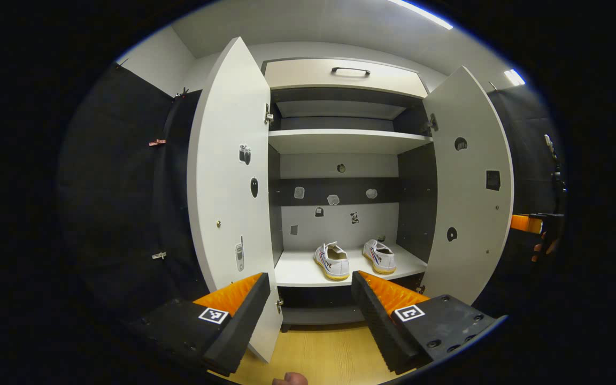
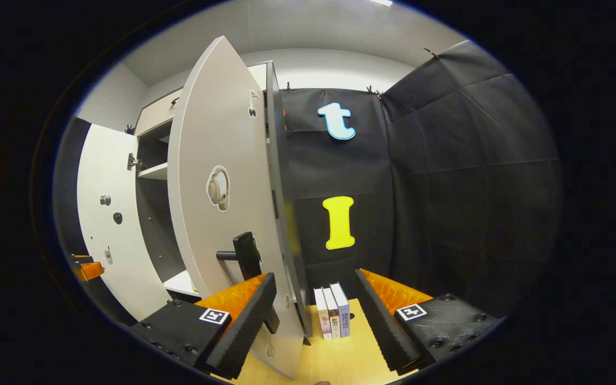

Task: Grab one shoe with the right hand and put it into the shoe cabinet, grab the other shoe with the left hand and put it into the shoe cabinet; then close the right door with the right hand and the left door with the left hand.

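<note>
Two white shoes stand side by side on the lower shelf point(image 1: 297, 270) of the open shoe cabinet point(image 1: 340, 77), the left shoe point(image 1: 333, 261) beside the right shoe point(image 1: 380, 256). My left gripper point(image 1: 310, 307) is open in front of the cabinet, its left finger close to the bottom of the left door point(image 1: 222, 176). The right door point(image 1: 471, 187) stands wide open. My right gripper point(image 2: 313, 313) is open at the outer side of the right door point(image 2: 217, 123). That door's free edge lies between its fingers, and the black handle point(image 2: 246, 254) sits just above its left finger.
Three books point(image 2: 332, 313) stand on the wooden floor point(image 2: 340, 358) by the black cloth wall, just past the right door. The other gripper point(image 1: 532, 224) shows beyond the right door's edge. The left door point(image 2: 110, 224) and the upper shelf point(image 1: 345, 140) are also in view.
</note>
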Demonstrator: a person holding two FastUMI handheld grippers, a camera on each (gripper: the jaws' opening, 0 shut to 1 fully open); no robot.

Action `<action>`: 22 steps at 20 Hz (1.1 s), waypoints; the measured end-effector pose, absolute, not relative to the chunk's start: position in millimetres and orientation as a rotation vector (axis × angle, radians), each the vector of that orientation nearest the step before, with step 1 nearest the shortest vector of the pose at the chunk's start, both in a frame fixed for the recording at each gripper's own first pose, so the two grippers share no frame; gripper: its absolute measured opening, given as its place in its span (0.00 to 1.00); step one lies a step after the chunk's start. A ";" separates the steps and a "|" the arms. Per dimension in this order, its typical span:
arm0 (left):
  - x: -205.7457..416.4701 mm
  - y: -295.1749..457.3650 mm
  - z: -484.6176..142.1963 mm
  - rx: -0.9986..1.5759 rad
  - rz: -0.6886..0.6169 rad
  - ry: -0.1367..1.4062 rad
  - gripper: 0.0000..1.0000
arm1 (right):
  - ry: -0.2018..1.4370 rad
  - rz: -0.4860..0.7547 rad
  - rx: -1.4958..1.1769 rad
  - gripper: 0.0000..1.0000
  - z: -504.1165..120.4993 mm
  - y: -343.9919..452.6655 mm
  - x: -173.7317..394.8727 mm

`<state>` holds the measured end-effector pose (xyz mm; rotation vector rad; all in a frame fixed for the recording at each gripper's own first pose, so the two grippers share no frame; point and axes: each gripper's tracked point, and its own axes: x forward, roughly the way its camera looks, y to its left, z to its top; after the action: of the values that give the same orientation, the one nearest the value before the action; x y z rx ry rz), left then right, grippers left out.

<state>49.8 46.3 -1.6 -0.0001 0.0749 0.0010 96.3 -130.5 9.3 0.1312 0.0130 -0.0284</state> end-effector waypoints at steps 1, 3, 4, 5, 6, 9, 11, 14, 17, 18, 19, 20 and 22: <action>47.8 50.0 -1.7 -0.001 0.003 0.074 0.96 | 0.012 -0.016 0.131 0.98 9.2 -122.2 96.3; 45.2 55.5 -3.4 0.001 0.007 0.075 0.96 | 0.013 0.011 0.138 0.98 7.9 -105.9 97.6; 42.9 57.9 -4.1 -0.001 0.007 0.076 0.96 | 0.017 0.026 0.147 0.98 6.9 -96.1 98.5; 40.0 60.9 -5.4 -0.004 0.009 0.079 0.96 | 0.024 0.039 0.160 0.98 5.6 -86.6 100.4; 37.5 63.6 -6.5 -0.007 0.012 0.083 0.96 | 0.031 0.054 0.169 0.98 4.4 -76.3 101.9; 33.7 67.3 -9.1 -0.018 0.011 0.086 0.96 | 0.039 0.126 0.154 0.98 1.3 -39.1 107.5; 32.3 69.4 -8.8 -0.019 0.012 0.086 0.96 | 0.058 0.201 0.162 0.98 -0.8 -4.5 102.7; 28.6 76.1 -8.5 -0.024 0.021 0.082 0.96 | 0.031 0.244 0.135 0.98 7.0 23.3 91.0; 24.1 86.3 -12.4 -0.030 0.034 0.092 0.96 | 0.024 0.267 0.110 0.98 9.9 36.9 78.6; 23.3 91.3 -15.2 -0.028 0.040 0.097 0.96 | 0.025 0.274 0.106 0.98 9.2 40.8 74.1; 23.2 97.8 -17.2 -0.025 0.048 0.102 0.96 | 0.027 0.276 0.103 0.98 9.0 42.7 71.2; 21.6 105.1 -18.0 -0.024 0.058 0.106 0.96 | 0.029 0.278 0.100 0.98 8.1 45.1 69.0; 20.4 121.9 -16.5 -0.026 0.083 0.104 0.96 | 0.040 0.277 0.095 0.98 4.6 47.0 64.8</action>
<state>20.4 121.9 -16.5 -0.0257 0.1038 0.0828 64.8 47.0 4.6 0.0955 0.0397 0.2769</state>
